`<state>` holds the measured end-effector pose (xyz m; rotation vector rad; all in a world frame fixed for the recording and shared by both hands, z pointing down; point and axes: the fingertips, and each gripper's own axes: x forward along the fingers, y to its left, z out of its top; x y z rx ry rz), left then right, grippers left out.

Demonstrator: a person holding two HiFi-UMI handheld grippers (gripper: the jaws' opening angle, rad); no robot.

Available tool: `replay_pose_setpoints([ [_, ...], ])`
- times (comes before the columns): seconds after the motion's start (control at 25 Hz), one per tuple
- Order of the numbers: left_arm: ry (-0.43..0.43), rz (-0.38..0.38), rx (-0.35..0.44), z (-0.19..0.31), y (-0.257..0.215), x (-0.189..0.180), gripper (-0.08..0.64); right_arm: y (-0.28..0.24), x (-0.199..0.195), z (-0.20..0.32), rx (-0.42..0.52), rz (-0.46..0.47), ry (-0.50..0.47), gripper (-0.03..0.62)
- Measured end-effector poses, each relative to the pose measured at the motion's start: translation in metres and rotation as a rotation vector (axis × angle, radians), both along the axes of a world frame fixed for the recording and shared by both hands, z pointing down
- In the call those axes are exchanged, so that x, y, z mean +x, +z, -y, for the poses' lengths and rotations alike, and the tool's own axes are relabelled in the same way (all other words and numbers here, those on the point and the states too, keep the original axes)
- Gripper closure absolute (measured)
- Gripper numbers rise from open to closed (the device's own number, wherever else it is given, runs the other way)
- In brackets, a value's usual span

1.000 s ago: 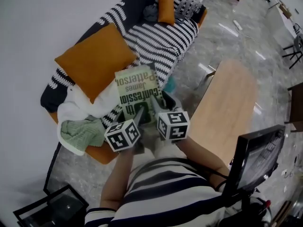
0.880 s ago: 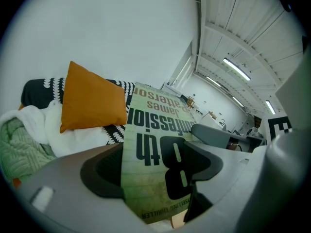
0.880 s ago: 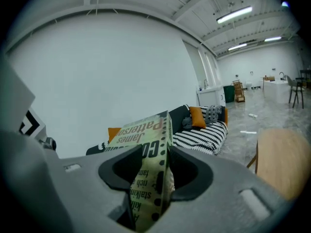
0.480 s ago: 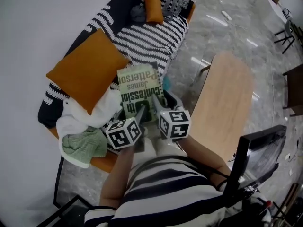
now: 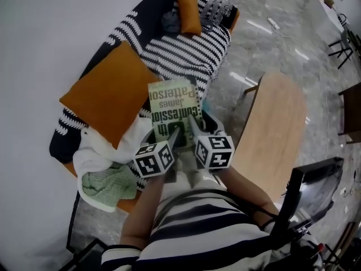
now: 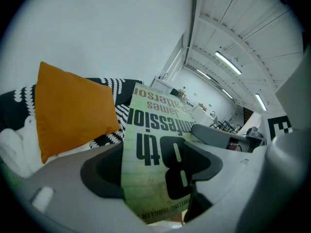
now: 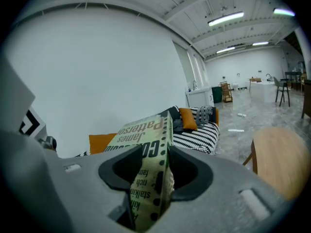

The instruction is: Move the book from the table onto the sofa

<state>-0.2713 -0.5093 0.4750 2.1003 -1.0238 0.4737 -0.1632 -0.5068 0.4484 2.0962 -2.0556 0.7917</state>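
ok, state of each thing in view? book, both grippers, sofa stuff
green paperback book: in the air, off the table, not yet set on the sofa
left gripper: jaws shut on the book
right gripper: jaws shut on the book
large orange square cushion: propped against the sofa back
pale green knitted throw: crumpled at the sofa's near end
light wooden table: book not on it

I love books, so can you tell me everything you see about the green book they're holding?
The book is a pale green paperback with dark print reading James Patterson and part of a title with a big 8. It is held in the air, tilted, over the front edge of the striped sofa. Only the left gripper and right gripper touch it, fingers clamped on its near end.
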Motion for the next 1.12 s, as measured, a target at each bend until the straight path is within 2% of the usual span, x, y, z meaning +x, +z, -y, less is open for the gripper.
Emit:
replay_pose_setpoints([
  [0.64,0.009,-0.012,-0.008,0.063,0.006,-0.040,0.181,0.005,-0.041,0.063,-0.001,-0.011,0.004,0.420],
  [1.12,-0.028,-0.036,-0.022,0.087,0.013,-0.045,0.181,0.008,-0.046,0.091,-0.004,-0.027,-0.028,0.422],
])
